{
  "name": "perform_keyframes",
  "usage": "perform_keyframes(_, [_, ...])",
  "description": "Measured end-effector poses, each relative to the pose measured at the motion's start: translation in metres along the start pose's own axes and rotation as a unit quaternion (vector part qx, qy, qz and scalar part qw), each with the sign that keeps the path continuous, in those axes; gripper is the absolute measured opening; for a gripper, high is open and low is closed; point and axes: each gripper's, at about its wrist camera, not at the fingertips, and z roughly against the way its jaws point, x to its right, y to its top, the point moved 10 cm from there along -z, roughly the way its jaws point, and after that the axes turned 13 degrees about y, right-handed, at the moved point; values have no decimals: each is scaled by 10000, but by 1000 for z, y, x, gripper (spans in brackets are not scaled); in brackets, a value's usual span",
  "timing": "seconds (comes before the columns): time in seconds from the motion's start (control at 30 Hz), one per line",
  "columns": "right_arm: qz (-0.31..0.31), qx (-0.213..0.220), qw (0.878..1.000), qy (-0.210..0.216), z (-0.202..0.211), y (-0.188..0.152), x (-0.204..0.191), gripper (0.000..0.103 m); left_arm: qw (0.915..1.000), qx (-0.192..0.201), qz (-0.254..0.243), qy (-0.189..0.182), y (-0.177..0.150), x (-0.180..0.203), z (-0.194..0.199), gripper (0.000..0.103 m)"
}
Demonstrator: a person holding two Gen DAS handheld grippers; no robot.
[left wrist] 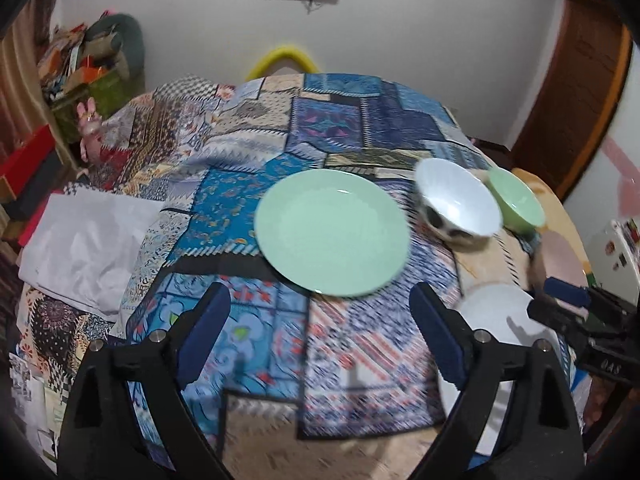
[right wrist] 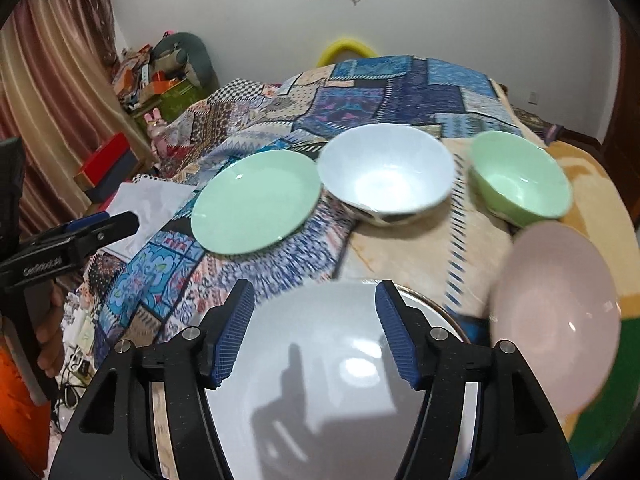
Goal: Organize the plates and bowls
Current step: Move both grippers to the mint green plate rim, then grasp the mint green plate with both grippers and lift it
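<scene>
A green plate (left wrist: 332,232) (right wrist: 256,202) lies on the patchwork cloth (left wrist: 248,152). Right of it stand a white bowl with dark spots (left wrist: 456,204) (right wrist: 386,174) and a green bowl (left wrist: 516,200) (right wrist: 520,184). A white plate (left wrist: 496,320) (right wrist: 320,380) and a pink plate (right wrist: 556,320) lie nearer. My left gripper (left wrist: 320,308) is open and empty, hovering just short of the green plate. My right gripper (right wrist: 316,304) is open and empty, over the white plate; it also shows in the left wrist view (left wrist: 568,292).
White paper (left wrist: 88,240) lies at the cloth's left edge. Boxes and clutter (left wrist: 88,68) stand at the far left by a curtain. A yellow chair back (left wrist: 284,60) is behind the table. A wooden door frame (left wrist: 580,80) is to the right.
</scene>
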Motion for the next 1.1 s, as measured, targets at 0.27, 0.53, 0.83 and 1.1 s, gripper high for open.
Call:
perform_keyframes(0.27, [-9,-207,9998,22,-52,24,-1,59,9996,-258,-30,118,19,-31,-76,92])
perform_keyframes(0.53, [-245,-734,9970,47,-96,22,7,31,9980,-604,-96,-128,28,-31,-138,55])
perform_keyframes(0.83, [-314,-925,9952,-73,-114,21,14,23,9955,-809,-300,-381,34,-18,-174,23])
perform_keyframes(1.1, [-601,-979,9933,100,-121,27,17,22,9952,-837,-286,-421,32,-20,-173,19])
